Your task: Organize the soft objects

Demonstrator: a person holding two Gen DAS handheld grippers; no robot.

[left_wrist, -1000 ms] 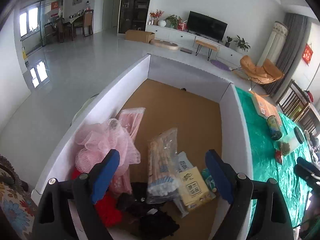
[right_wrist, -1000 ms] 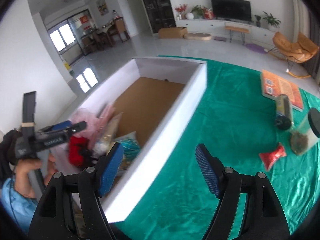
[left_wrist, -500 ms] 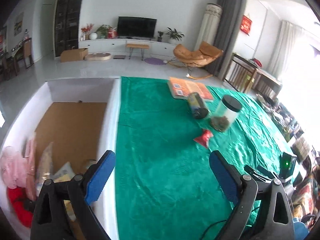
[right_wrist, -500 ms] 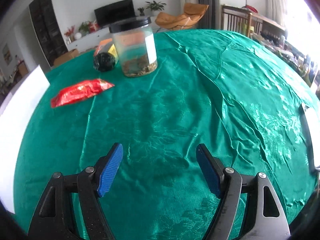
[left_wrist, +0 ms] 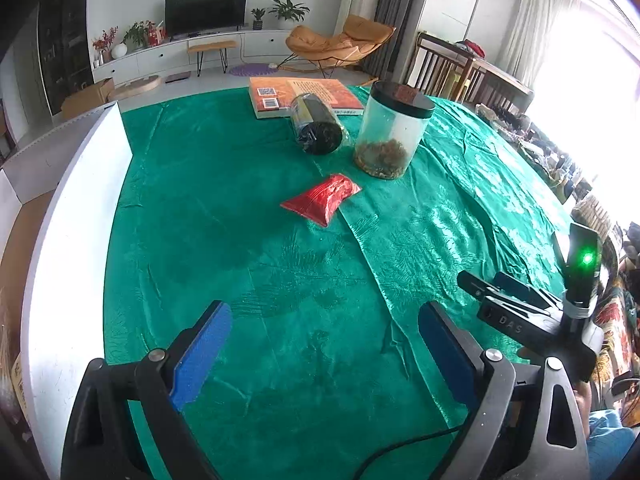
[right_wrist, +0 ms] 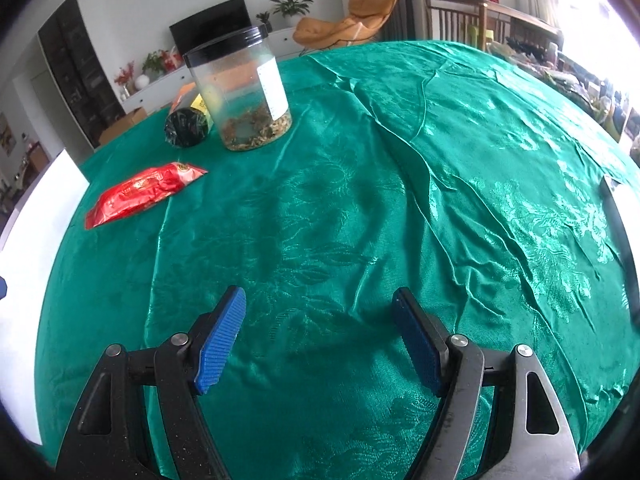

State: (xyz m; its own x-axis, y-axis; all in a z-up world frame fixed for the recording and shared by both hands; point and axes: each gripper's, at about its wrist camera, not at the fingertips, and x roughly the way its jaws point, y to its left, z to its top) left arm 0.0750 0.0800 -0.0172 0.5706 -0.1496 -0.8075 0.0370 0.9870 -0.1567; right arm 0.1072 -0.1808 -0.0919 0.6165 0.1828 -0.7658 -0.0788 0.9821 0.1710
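Observation:
A red soft packet [left_wrist: 322, 199] lies on the green tablecloth [left_wrist: 280, 280], well ahead of my left gripper [left_wrist: 324, 340], which is open and empty above the cloth. The packet also shows in the right wrist view [right_wrist: 144, 192], far to the left of my right gripper [right_wrist: 318, 332], which is open and empty. The white box [left_wrist: 68, 248] stands at the left; its contents are mostly out of view. My right gripper [left_wrist: 516, 308] shows from the side at the right of the left wrist view.
A clear jar with a black lid [left_wrist: 390, 132] stands beyond the packet, also in the right wrist view [right_wrist: 244, 92]. A dark cylinder [left_wrist: 316, 124] lies on its side beside it. An orange book [left_wrist: 300, 96] lies behind.
Both grippers swung right, away from the box and its soft items, and now face the tablecloth with the red packet and jar. Both stayed open.

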